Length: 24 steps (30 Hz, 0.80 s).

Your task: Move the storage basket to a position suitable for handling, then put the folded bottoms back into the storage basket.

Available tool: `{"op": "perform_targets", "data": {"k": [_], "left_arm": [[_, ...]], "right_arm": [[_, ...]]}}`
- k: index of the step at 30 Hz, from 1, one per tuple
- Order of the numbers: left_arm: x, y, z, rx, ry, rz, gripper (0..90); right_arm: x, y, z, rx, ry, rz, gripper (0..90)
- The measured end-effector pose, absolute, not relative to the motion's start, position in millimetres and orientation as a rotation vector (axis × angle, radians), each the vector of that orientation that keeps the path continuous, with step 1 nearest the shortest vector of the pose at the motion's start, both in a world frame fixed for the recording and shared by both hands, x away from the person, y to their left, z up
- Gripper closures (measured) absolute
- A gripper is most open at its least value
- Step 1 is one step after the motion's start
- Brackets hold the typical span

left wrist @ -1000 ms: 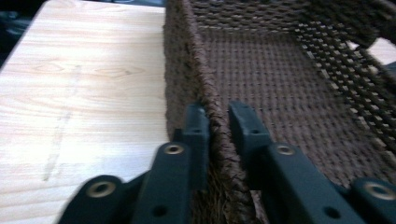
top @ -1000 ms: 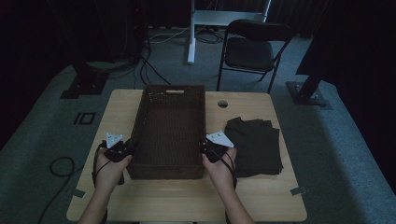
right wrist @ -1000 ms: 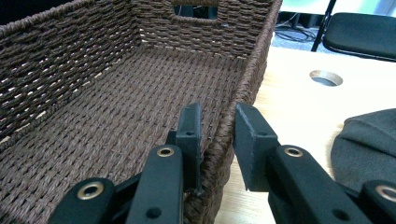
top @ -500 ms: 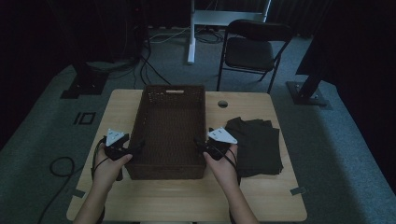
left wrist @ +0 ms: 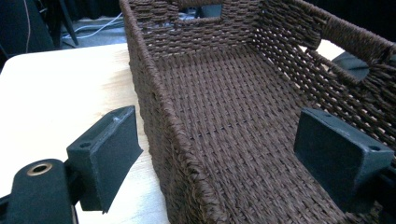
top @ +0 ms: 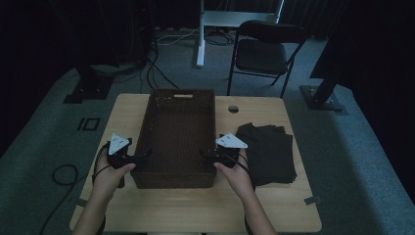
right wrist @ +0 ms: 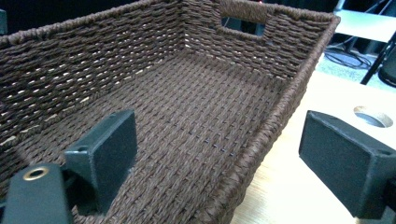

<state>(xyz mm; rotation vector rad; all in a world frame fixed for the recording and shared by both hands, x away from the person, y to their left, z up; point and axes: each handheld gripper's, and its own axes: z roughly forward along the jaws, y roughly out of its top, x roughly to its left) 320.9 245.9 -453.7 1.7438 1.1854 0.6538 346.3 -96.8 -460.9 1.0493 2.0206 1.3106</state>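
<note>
Now, basket (top: 177, 137): sitting empty mid-table, set down, long walls at nine and three o'clock.
Left gripper (top: 142, 157): jaws just opening wide, straddling the nine o'clock wall, pads not pressing.
Right gripper (top: 208, 157): likewise letting go at three o'clock.
Dark cloth stack (top: 266, 152): waiting at three o'clock, seemingly nothing loaded yet.

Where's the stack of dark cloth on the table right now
In the high view the dark cloth stack lies on the table's right side, just right of the woven basket, beside the right gripper.
</note>
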Motion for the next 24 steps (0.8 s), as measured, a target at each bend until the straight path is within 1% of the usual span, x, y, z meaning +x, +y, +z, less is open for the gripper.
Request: {"op": "perform_targets", "data": {"k": [2,9,17,24], "left_arm": [[321,246,-453,1.745,1.184,0.654,13.3],[317,247,-441,1.731,1.155,0.681,13.4],[317,246,-433,1.718,1.143,0.675,13.5],[317,239,-419,1.693,1.109,0.669,14.7]], "right_arm": [[346,-97,-460,1.046,2.029,1.317,11.3],[346,-100,-457,1.008,2.042,1.289,11.3],[346,-102,-453,0.986,2.04,1.343,10.7],[346,-107,-444,0.979,2.013,1.35,10.8]]}}
